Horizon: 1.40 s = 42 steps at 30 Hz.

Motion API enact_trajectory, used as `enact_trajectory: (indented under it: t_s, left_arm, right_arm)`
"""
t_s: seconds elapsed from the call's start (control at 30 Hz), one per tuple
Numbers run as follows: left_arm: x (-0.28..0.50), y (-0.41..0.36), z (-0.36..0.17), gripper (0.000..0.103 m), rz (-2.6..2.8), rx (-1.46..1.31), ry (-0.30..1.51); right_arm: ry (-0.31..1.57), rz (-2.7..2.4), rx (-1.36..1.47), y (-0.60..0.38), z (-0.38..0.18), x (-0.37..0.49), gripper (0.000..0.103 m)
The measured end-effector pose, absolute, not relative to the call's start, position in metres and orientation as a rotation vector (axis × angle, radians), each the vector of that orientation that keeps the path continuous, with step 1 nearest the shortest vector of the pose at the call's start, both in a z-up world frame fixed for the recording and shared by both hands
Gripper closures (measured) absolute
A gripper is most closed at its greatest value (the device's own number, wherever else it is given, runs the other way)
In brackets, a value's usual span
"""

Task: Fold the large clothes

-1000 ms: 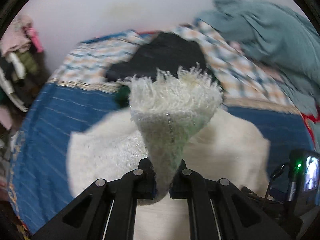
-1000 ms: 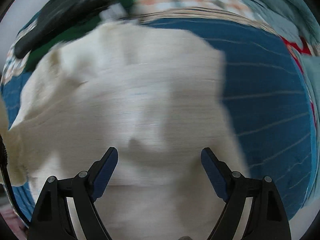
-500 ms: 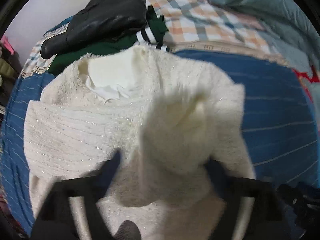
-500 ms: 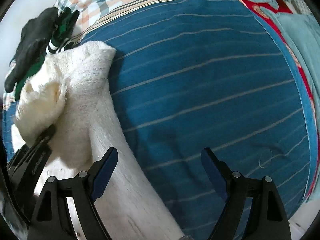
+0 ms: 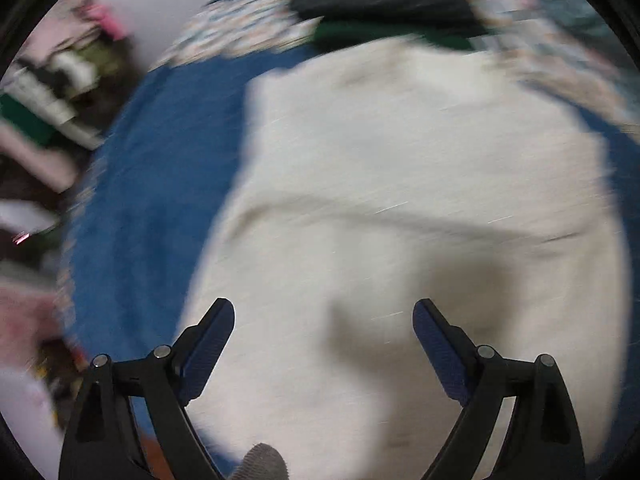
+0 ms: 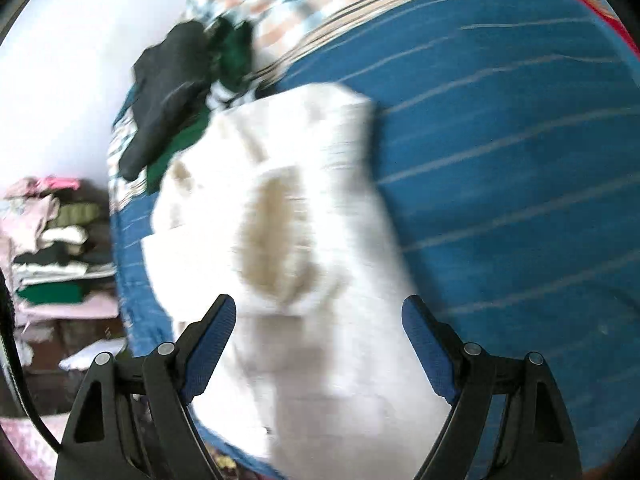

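A large fuzzy cream sweater lies spread on the blue striped bedspread, with one part folded over its body. It also shows in the right wrist view. My left gripper is open and empty, just above the sweater's near part. My right gripper is open and empty, above the sweater's near end. Both views are motion-blurred.
A black garment and a green one lie at the sweater's far end, on a checked blanket. Stacked folded clothes sit on a shelf left of the bed. The bedspread stretches to the right.
My left gripper let go of the sweater's fringed edge, which now lies folded on the body, and opened wide. Both grippers have swung sideways over the sweater.
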<state>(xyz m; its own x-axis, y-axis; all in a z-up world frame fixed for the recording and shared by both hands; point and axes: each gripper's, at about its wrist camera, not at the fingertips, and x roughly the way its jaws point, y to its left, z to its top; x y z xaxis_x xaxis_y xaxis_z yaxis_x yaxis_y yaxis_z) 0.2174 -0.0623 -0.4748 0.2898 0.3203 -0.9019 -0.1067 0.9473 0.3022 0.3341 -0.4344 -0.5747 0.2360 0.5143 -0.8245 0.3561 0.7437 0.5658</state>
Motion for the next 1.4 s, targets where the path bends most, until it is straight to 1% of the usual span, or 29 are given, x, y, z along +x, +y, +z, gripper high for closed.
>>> enact_trajectory:
  t_s: [0.13, 0.17, 0.2, 0.23, 0.27, 0.3, 0.37, 0.43, 0.47, 0.5, 0.53, 0.6, 0.63, 0.67, 0.73, 0.83, 0.9, 1.03, 1.07, 1.1, 1.13, 1.2, 1.27, 1.4]
  left_arm:
    - [0.209, -0.010, -0.505, 0.012, 0.474, 0.272, 1.270]
    - [0.210, 0.005, -0.516, 0.012, 0.518, 0.276, 1.274]
    - [0.211, 0.014, -0.523, 0.012, 0.544, 0.276, 1.280]
    - [0.211, 0.022, -0.530, 0.012, 0.563, 0.270, 1.287]
    - [0.213, 0.029, -0.540, 0.012, 0.571, 0.262, 1.297]
    - [0.216, 0.034, -0.551, 0.012, 0.578, 0.256, 1.319]
    - [0.218, 0.037, -0.564, 0.011, 0.555, 0.235, 1.327]
    - [0.216, 0.034, -0.573, 0.011, 0.532, 0.243, 1.307]
    - [0.215, 0.031, -0.574, 0.010, 0.527, 0.253, 1.280]
    - [0.214, 0.030, -0.574, 0.003, 0.539, 0.267, 1.260]
    - [0.215, 0.029, -0.574, 0.000, 0.560, 0.278, 1.248]
    - [0.217, 0.031, -0.574, 0.000, 0.551, 0.260, 1.237]
    - [0.218, 0.033, -0.572, 0.000, 0.532, 0.244, 1.258]
    - [0.223, 0.041, -0.570, 0.000, 0.516, 0.231, 1.277]
    - [0.225, 0.048, -0.561, 0.000, 0.485, 0.176, 1.319]
    - [0.217, 0.051, -0.537, 0.000, 0.470, 0.125, 1.315]
    - [0.208, 0.044, -0.525, 0.000, 0.452, 0.130, 1.316]
    - [0.193, 0.017, -0.525, 0.000, 0.385, 0.149, 1.349]
    - [0.192, 0.018, -0.527, 0.000, 0.377, 0.154, 1.356]
    - [0.189, 0.011, -0.531, 0.000, 0.367, 0.168, 1.368]
    - [0.188, 0.003, -0.536, 0.000, 0.358, 0.187, 1.386]
    - [0.191, -0.006, -0.536, 0.000, 0.349, 0.203, 1.406]
    - [0.196, -0.014, -0.527, 0.000, 0.350, 0.215, 1.384]
    - [0.216, -0.047, -0.513, 0.000, 0.369, 0.225, 1.314]
  right_arm:
    - [1.440, 0.207, 0.785, -0.391, -0.613, 0.381, 0.017]
    - [1.471, 0.215, 0.765, -0.383, -0.624, 0.391, 0.019]
    - [1.499, 0.223, 0.739, -0.374, -0.636, 0.399, 0.024]
    - [1.528, 0.204, 0.683, -0.367, -0.646, 0.407, 0.042]
    - [1.539, 0.179, 0.624, -0.362, -0.649, 0.411, 0.070]
    - [1.525, 0.155, 0.586, -0.361, -0.649, 0.413, 0.079]
    - [1.450, 0.113, 0.573, -0.370, -0.634, 0.409, 0.085]
    - [1.378, 0.034, 0.503, -0.380, -0.616, 0.402, 0.087]
    - [1.358, -0.006, 0.476, -0.385, -0.612, 0.399, 0.087]
    - [1.363, -0.041, 0.457, -0.388, -0.614, 0.396, 0.087]
    - [1.394, -0.050, 0.445, -0.389, -0.623, 0.396, 0.087]
    - [1.450, -0.022, 0.435, -0.387, -0.633, 0.400, 0.082]
    - [1.461, -0.019, 0.441, -0.387, -0.628, 0.399, 0.075]
    - [1.459, -0.036, 0.446, -0.389, -0.617, 0.394, 0.065]
    - [1.438, -0.052, 0.469, -0.395, -0.592, 0.382, 0.054]
    - [1.452, -0.085, 0.516, -0.405, -0.568, 0.342, 0.053]
    - [1.503, -0.123, 0.502, -0.406, -0.572, 0.313, 0.053]
    - [1.687, -0.183, 0.513, -0.413, -0.625, 0.251, 0.053]
    - [1.746, -0.219, 0.468, -0.413, -0.642, 0.235, 0.054]
    - [1.833, -0.285, 0.353, -0.412, -0.666, 0.215, 0.054]
    - [1.879, -0.295, 0.346, -0.412, -0.680, 0.202, 0.054]
    - [1.870, -0.282, 0.382, -0.416, -0.682, 0.190, 0.054]
    - [1.844, -0.274, 0.354, -0.417, -0.659, 0.201, 0.054]
    - [1.625, -0.171, 0.401, -0.429, -0.600, 0.244, 0.054]
